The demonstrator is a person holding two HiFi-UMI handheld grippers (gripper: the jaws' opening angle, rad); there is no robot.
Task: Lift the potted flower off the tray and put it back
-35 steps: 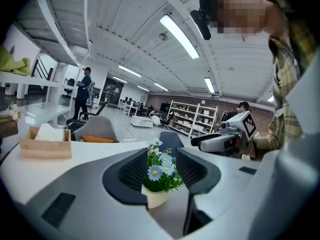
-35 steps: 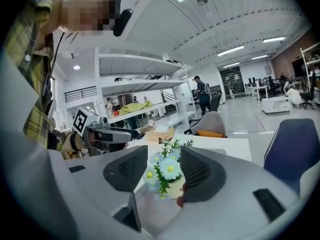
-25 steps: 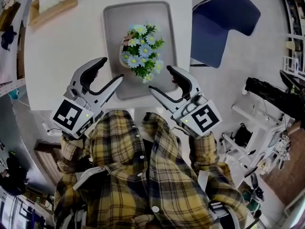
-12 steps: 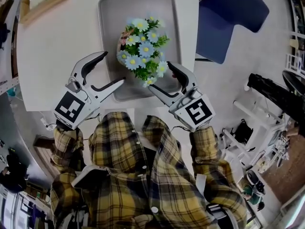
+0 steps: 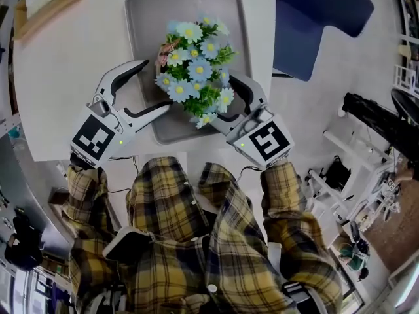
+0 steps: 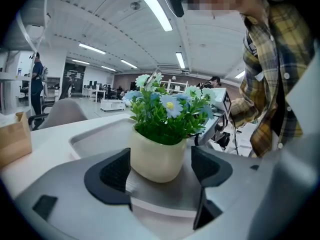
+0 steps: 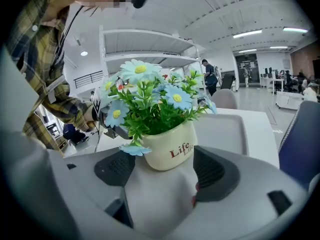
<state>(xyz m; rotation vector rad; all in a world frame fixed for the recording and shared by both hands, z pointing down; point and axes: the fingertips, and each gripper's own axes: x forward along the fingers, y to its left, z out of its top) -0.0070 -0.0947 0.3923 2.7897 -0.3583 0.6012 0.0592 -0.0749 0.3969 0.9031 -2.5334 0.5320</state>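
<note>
On the tray (image 5: 134, 18), the pot (image 5: 195, 70) stands upright near the front edge. The left gripper (image 5: 156, 87) and right gripper (image 5: 226, 100) have dropped beside it, and their jaws have just been opening, now spread wide with the pot framed between them, untouched. Likely the pre-grasp; lift not begun.

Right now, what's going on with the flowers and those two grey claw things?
A person in plaid holds a two-jaw gripper in each hand. The left gripper and the right gripper flank a potted flower that stands on a grey tray on the white table. Both sets of jaws have just been opening and stand wide. The plant's pot lines up between each pair, but no pad presses on it. Nothing is lifted.
</note>
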